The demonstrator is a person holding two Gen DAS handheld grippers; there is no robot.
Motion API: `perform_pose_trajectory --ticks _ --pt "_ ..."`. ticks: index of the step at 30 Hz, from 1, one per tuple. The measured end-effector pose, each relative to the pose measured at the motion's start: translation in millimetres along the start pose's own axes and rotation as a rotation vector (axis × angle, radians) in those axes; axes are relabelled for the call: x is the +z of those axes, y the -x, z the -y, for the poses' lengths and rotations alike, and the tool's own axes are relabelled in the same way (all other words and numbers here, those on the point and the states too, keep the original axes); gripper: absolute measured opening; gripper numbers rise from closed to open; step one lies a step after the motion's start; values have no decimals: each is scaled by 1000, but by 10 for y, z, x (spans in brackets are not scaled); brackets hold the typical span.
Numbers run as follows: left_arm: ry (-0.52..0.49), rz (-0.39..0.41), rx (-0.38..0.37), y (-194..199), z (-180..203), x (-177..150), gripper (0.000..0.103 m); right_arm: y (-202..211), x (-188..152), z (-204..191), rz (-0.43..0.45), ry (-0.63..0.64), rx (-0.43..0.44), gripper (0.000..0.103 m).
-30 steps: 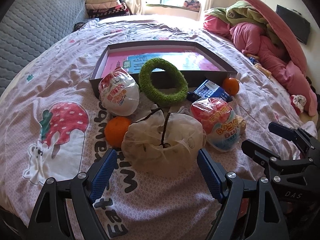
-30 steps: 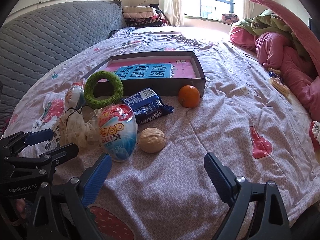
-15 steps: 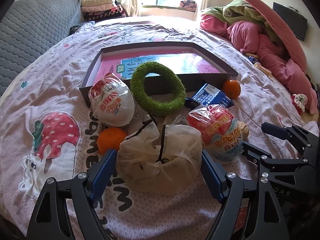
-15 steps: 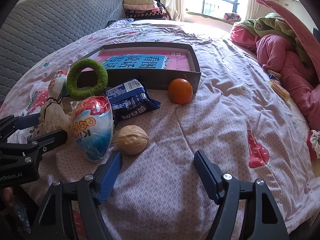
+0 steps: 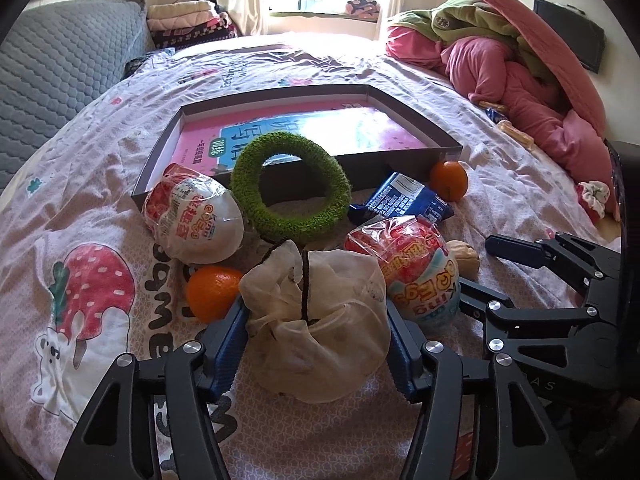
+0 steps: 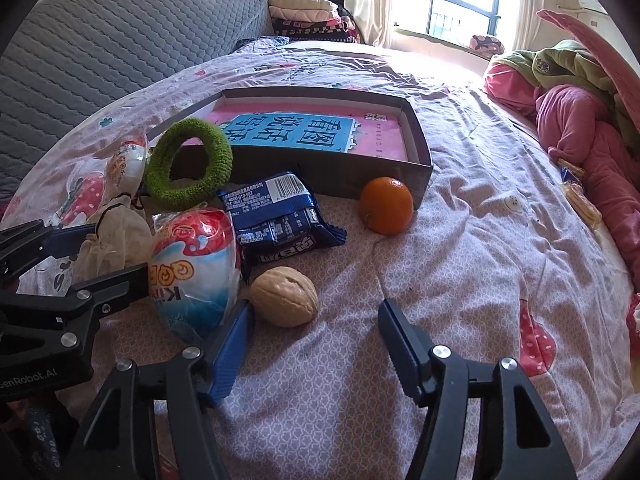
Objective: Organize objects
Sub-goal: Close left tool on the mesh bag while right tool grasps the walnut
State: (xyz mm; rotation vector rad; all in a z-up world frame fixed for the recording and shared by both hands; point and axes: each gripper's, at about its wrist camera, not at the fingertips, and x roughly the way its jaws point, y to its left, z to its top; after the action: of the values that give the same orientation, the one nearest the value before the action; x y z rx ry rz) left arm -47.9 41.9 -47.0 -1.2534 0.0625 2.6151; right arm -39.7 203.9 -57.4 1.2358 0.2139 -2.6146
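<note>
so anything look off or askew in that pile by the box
The green ring is propped on edge, leaning against the front wall of the box rather than lying flat. Everything else simply lies loose on the bedspread; nothing looks spilled or damaged.
</note>
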Motion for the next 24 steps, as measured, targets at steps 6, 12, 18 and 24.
perform_pose_trajectory --ticks 6,12,18,24 --pt "66 -77 -57 -183 -106 -16 51 -76 47 16 -7 29 42 50" --pt "56 -68 -77 -173 -49 -19 36 -112 66 -8 6 50 62 32" --pt "65 -57 -98 -123 -55 -22 26 -66 65 55 32 15 82 32" --pt "61 -40 -89 -49 -44 -19 22 18 72 65 62 5 77 32"
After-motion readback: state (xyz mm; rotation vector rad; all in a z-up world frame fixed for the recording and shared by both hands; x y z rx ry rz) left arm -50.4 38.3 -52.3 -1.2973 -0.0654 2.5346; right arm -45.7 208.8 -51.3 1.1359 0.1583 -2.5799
